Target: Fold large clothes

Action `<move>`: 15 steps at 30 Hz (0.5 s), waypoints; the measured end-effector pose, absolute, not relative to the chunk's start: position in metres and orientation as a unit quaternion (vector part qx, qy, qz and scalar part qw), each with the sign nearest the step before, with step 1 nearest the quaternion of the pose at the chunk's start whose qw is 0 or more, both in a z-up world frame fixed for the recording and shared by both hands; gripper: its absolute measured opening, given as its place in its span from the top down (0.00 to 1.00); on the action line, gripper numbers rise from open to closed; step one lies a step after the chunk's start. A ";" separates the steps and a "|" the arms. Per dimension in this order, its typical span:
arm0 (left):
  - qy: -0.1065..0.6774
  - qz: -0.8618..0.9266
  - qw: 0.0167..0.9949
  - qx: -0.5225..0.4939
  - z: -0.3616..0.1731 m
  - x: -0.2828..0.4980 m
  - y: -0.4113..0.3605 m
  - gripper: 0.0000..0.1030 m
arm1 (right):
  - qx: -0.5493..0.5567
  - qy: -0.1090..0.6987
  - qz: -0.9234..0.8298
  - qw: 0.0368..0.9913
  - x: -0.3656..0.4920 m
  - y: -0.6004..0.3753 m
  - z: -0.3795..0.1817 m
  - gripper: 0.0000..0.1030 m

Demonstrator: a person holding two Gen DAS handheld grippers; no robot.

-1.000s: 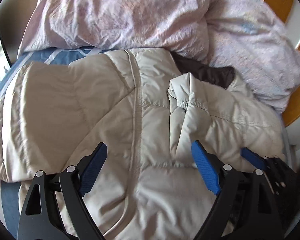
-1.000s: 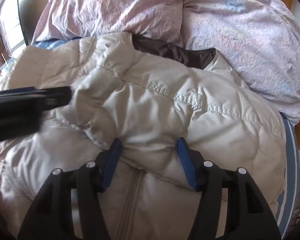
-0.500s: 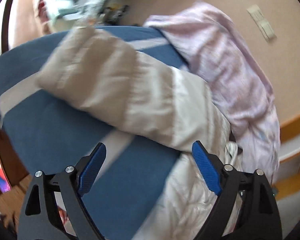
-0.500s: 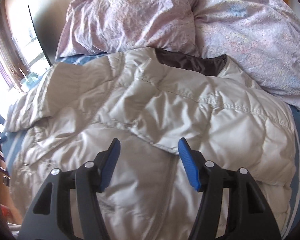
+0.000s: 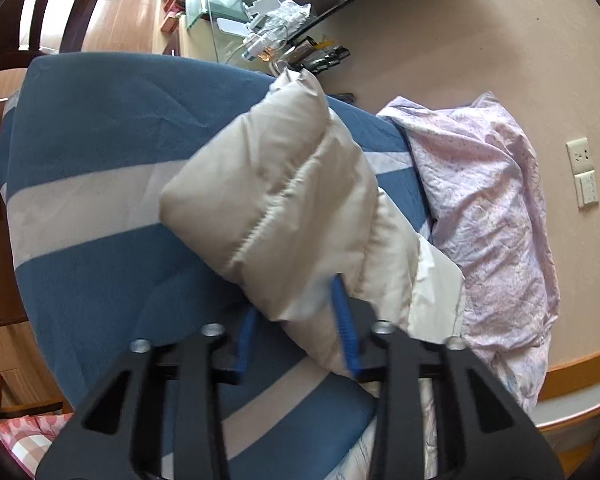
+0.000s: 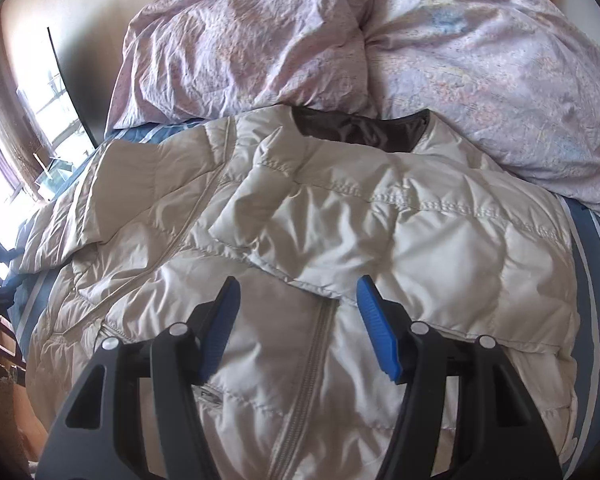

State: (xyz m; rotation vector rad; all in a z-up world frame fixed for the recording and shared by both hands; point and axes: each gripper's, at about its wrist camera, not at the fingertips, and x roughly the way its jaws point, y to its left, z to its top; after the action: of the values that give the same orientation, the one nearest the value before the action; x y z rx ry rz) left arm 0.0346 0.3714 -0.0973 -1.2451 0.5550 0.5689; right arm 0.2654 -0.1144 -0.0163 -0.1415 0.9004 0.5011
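At lower centre the left gripper [image 5: 298,330] pinches the beige puffer jacket's sleeve [image 5: 276,200], which stretches toward upper centre over a blue-and-white striped bedcover [image 5: 100,152], a pink duvet [image 5: 488,216] bunched at right.

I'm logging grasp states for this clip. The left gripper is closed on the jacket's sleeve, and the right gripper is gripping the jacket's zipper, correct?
Not quite. The left gripper does clamp the beige sleeve, but the right wrist view shows the right gripper open, its fingers spread above the jacket and holding nothing.
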 end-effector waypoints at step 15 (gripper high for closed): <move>0.202 0.169 0.871 -0.415 0.056 0.098 0.303 0.94 | -0.029 0.413 0.219 0.883 0.276 -0.154 -0.003 0.41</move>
State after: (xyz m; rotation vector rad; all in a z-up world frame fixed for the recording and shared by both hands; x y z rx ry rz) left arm 0.0984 0.3031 0.0556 -0.8679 0.4229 0.3539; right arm 0.2765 -0.1535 -0.0027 -0.0600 0.8595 0.4569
